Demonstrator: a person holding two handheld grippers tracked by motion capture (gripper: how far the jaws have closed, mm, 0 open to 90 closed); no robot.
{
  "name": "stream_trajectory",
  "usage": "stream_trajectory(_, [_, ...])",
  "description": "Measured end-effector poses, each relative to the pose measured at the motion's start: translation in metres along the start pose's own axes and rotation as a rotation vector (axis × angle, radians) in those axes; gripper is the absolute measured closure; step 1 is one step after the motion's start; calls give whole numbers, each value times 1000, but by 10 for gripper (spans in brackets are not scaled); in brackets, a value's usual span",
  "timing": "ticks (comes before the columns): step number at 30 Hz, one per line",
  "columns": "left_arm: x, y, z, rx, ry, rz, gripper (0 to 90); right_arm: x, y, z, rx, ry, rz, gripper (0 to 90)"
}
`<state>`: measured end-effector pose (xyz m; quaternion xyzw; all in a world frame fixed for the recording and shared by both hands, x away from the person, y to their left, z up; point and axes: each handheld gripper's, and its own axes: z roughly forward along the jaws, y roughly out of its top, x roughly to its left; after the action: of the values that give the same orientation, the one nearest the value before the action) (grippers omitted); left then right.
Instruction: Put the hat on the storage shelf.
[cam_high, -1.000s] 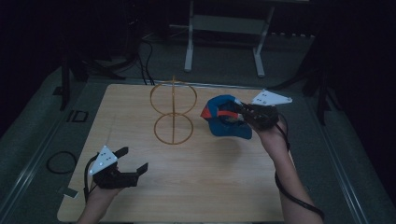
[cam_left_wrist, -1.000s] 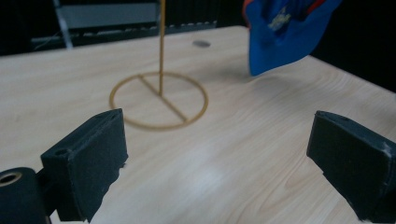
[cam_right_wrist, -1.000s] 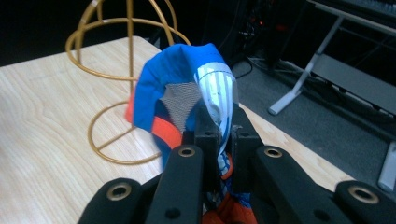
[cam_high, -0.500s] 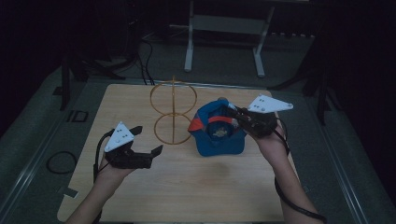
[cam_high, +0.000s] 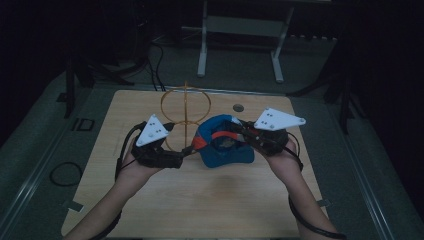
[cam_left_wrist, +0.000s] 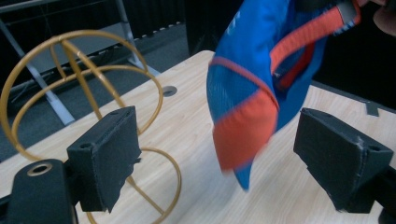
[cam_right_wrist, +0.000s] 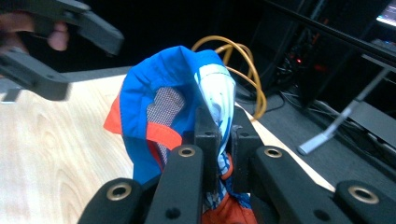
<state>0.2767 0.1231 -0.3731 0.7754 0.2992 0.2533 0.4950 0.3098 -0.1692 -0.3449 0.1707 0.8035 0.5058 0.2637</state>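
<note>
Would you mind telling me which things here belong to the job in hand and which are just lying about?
In the job: cap, right gripper clamped on it, left gripper open beside it, wire stand.
Lying about: table, cable loop, metal frame.

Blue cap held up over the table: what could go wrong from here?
The right claw pinches only a thin fold of the blue cap, so it may slip out. The open left claw has the cap's orange brim between its jaws and sits close to the gold wire stand, which it could knock over.
</note>
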Motion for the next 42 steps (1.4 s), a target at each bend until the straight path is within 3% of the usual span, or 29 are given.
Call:
stream_trajectory(3, [-1, 2, 1, -2, -11, -4, 153, 3, 0, 1, -1, 11, -8, 851])
stream_trajectory(4, [-5, 12, 8, 2, -26, 1, 153, 7, 1, 1, -8, 25, -7, 851])
stream_trajectory(9, [-10, 17, 17, 17, -30, 17, 180, 14, 2, 2, -12, 42, -22, 851])
stream_trajectory(13, [-11, 17, 21, 19, -57, 16, 263, 22, 2, 4, -8, 65, -39, 851])
stream_trajectory(15, [-13, 17, 24, 33, -82, 38, 336, 25, 1, 5, -6, 68, -49, 851])
stream_trajectory(20, [-16, 16, 31, 96, -109, 63, 482, 31, 1, 9, -2, 92, -49, 850])
stream_trajectory(26, [-19, 17, 37, 141, -97, 83, 717, 37, 0, 13, 4, 96, -56, 850])
stream_trajectory(29, [-18, 17, 38, 135, -74, 91, 867, 40, -2, 13, 1, 109, -56, 850])
stream_trajectory(35, [-24, 19, 34, 100, -36, 123, 890, 43, -5, 8, -18, 110, -47, 848])
stream_trajectory(42, [-27, 25, 27, 47, 3, 127, 891, 52, -11, -1, -70, 123, -24, 819])
